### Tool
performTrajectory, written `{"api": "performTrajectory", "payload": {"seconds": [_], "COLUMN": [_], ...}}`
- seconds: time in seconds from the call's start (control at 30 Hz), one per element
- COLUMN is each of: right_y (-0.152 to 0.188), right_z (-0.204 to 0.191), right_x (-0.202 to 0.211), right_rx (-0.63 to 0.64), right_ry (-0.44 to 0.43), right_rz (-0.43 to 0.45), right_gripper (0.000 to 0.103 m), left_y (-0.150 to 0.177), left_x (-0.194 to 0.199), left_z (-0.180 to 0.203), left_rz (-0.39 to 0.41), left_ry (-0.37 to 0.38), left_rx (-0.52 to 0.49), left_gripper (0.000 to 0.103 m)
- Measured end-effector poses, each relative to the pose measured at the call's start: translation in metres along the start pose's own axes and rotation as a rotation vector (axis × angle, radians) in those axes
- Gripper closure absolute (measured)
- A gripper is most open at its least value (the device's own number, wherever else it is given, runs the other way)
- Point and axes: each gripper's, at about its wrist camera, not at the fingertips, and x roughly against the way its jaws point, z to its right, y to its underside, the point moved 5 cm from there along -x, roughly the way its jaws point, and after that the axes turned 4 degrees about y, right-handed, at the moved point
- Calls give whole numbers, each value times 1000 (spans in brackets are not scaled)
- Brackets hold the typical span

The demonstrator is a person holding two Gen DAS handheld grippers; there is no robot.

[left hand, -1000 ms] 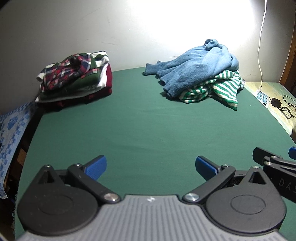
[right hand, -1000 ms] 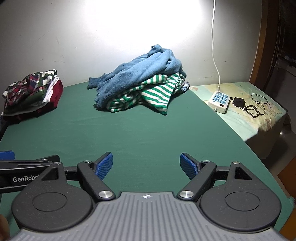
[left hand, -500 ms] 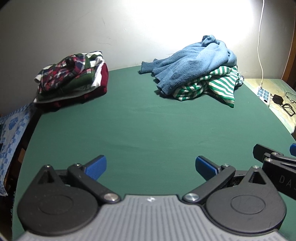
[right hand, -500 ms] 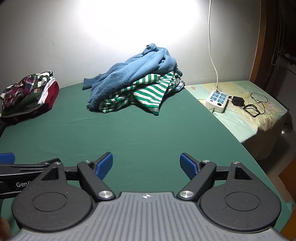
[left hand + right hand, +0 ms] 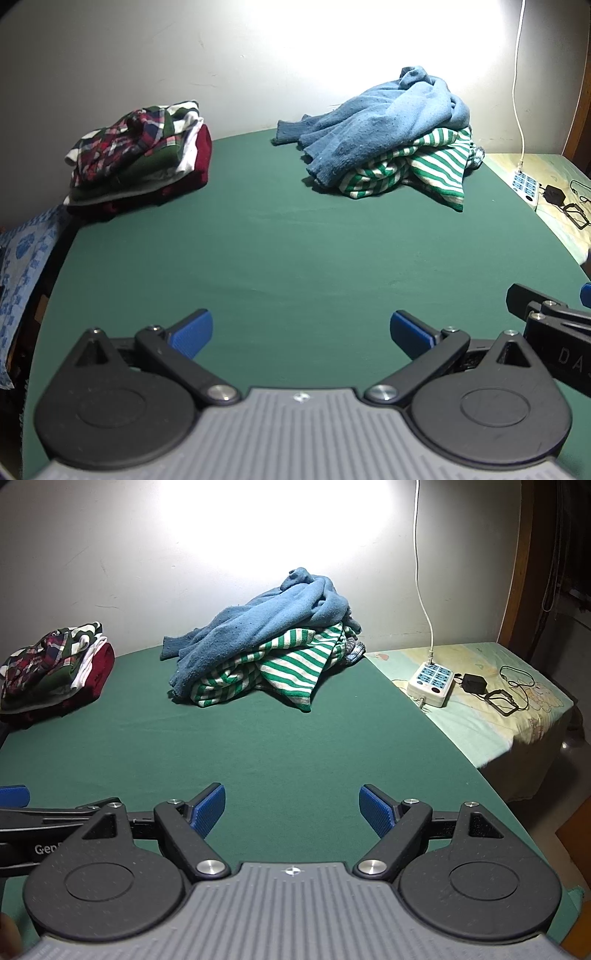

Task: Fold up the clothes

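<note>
Left hand-held gripper [image 5: 301,332]: black with blue-padded fingers, jaws spread wide, nothing between them, poised above the near part of the green cloth.
Right hand-held gripper [image 5: 293,808]: same build, jaws also spread wide and empty; its side shows at the right edge of the left wrist view, just beside the left one.
Bench [image 5: 295,258]: flat surface covered in dark green cloth, set against a pale wall; its middle is bare.
Unfolded heap [image 5: 273,646]: at the far right of the bench near the wall, well apart from both grippers.
Light blue knitted sweater [image 5: 266,627]: crumpled on top of the heap, one sleeve trailing left onto the green cloth.
Green-and-white striped garment [image 5: 291,668]: lying under the sweater, a corner spilling forward onto the bench.
Folded stack [image 5: 140,162]: at the far left of the bench; a red-and-navy plaid piece on top, then green, white and dark red layers.
White power strip [image 5: 430,679]: on a pale patterned sheet to the right of the bench, with a white cable running up the wall.
Black adapter [image 5: 474,683]: just beside the strip.
</note>
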Motion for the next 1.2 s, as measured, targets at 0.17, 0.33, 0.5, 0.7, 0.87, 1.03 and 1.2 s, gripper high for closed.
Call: {"api": "performTrajectory", "payload": {"seconds": [0.17,0.33,0.5,0.7,0.87,1.03,1.2], "right_y": [2,5,8,11,13,14,14], "right_z": [2,3,2,-1,-3,-5,-7], "right_x": [2,5,7,10,11,11,11], "right_rx": [-5,-10,-13,-15,-14,-16,-25], "right_ry": [11,23,32,41,45,49,62], "right_rz": [0,3,-1,-3,-5,-5,-6], "right_gripper": [21,21,21,21,21,21,21], "left_y": [0,2,3,6,9,11,13], "left_x": [0,2,3,4,4,3,-1], "left_z": [1,1,0,-3,-6,-9,-12], "left_rz": [-2,-2,-7,-9,-12,-18,-29], "left_ry": [9,18,24,30,34,36,42], "left_rx": [-7,-15,-20,-25,-27,-33,-50], "left_gripper": [0,0,0,0,0,0,0]}}
